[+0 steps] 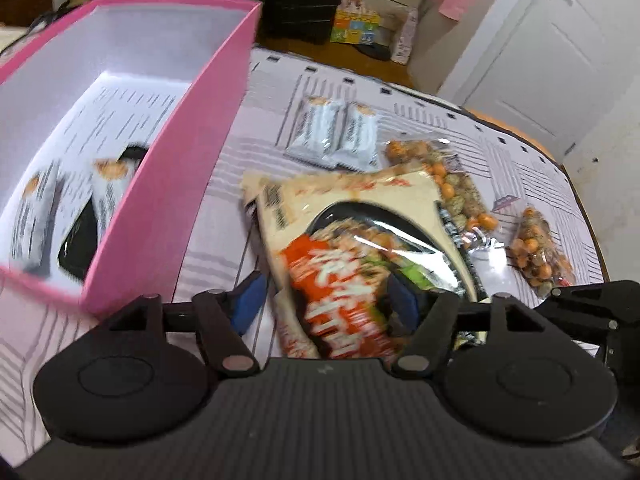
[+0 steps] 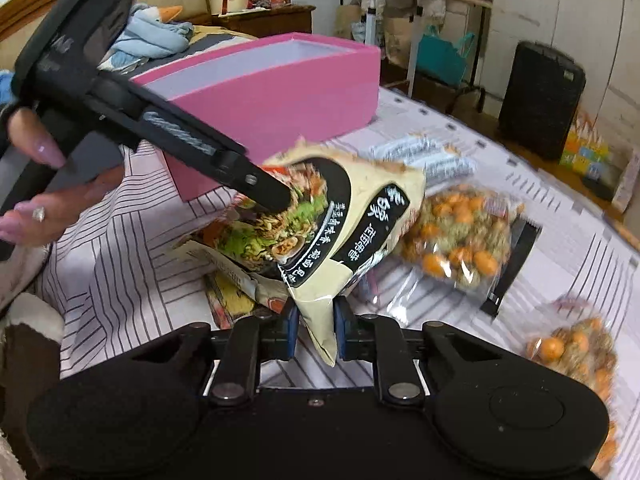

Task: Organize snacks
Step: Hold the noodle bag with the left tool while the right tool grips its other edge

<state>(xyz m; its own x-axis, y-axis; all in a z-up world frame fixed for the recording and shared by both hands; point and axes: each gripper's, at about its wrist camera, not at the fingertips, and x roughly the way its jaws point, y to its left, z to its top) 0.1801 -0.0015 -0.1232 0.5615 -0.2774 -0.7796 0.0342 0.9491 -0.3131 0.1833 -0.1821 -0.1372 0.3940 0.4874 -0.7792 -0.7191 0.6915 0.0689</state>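
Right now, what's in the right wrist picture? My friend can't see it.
The right gripper pinches a beige noodle packet above a striped bed. The left gripper reaches onto the packet, with a pink box behind and clear bags of nuts beside.

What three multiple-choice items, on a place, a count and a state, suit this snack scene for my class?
1. The pink box stands: A on the floor; B on the bedcover; C on a chair.
2. White bar packets outside the box: A two; B five; C none.
3. The right gripper is: A open; B shut, empty; C shut on the noodle packet.
Key: 1 B, striped cover lies around its base; 2 A, a pair lies side by side; 3 C, its pads pinch the packet's corner.
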